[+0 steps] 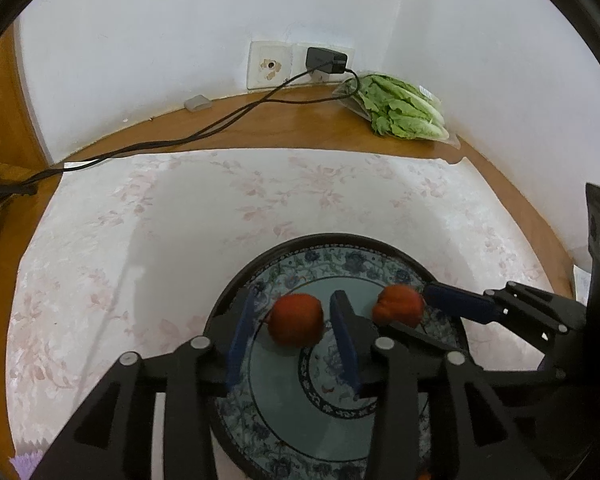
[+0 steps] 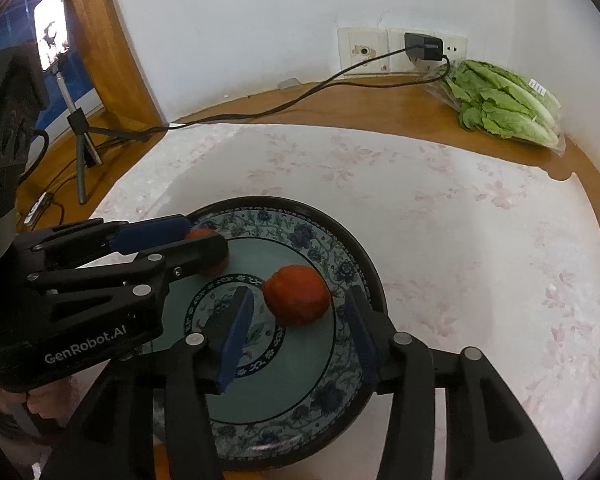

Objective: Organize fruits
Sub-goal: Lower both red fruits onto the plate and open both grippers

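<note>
Both grippers, left gripper (image 1: 296,332) and right gripper (image 2: 300,312), hang spread over the plate (image 2: 352,252), pads clear of a red fruit (image 1: 296,320) and second fruit (image 2: 298,294) resting there, so I judge both delivered.

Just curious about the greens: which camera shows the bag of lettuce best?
The right wrist view: the lettuce looks larger there, with its bag and label plain. The left wrist view shows the same lettuce smaller, by the wall.

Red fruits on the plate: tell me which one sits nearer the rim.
The red fruit between the right tongs lies close to the plate rim; the other red fruit sits further inward.
</note>
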A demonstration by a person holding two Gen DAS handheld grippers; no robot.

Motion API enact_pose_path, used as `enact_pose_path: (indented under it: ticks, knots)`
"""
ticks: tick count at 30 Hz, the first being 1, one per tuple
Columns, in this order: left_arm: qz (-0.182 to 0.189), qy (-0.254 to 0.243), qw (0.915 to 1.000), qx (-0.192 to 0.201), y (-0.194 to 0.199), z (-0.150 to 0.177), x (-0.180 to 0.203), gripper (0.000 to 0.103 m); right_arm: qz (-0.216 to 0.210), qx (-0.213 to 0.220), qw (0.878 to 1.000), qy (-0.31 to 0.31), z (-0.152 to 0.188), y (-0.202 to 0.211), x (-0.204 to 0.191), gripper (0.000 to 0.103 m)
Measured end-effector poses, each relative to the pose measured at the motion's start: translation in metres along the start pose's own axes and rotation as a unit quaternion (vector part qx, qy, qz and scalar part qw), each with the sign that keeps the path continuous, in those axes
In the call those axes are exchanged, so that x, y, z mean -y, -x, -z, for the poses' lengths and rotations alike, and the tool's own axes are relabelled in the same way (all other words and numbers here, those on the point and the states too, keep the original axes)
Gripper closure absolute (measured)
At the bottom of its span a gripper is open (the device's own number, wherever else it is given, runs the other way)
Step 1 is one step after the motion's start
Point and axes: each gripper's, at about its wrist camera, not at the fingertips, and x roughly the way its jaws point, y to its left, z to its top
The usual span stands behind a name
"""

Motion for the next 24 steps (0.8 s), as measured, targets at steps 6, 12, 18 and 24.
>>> enact_pose_path:
  ticks: [6, 12, 18, 24]
  knots:
    - [0.001, 0.001, 1.0000, 0.003, 0.016, 0.003, 0.001, 0.057, -0.004, 0.012, 1.000, 0.002, 0.004, 0.017, -0.004, 0.054]
    - [-0.001, -0.003, 1.0000, 0.003, 0.033, 0.010, 0.004, 0.055, -0.008, 0.021, 1.000, -0.004, 0.011, 0.037, -0.008, 0.054]
    - [0.000, 0.004, 1.0000, 0.002, 0.050, 0.021, 0.005, 0.055, -0.009, 0.025, 1.000, -0.008, 0.020, 0.054, -0.011, 0.054]
    - [0.002, 0.007, 1.0000, -0.001, 0.064, 0.031, 0.006, 0.055, -0.007, 0.027, 0.999, -0.015, 0.029, 0.068, -0.012, 0.054]
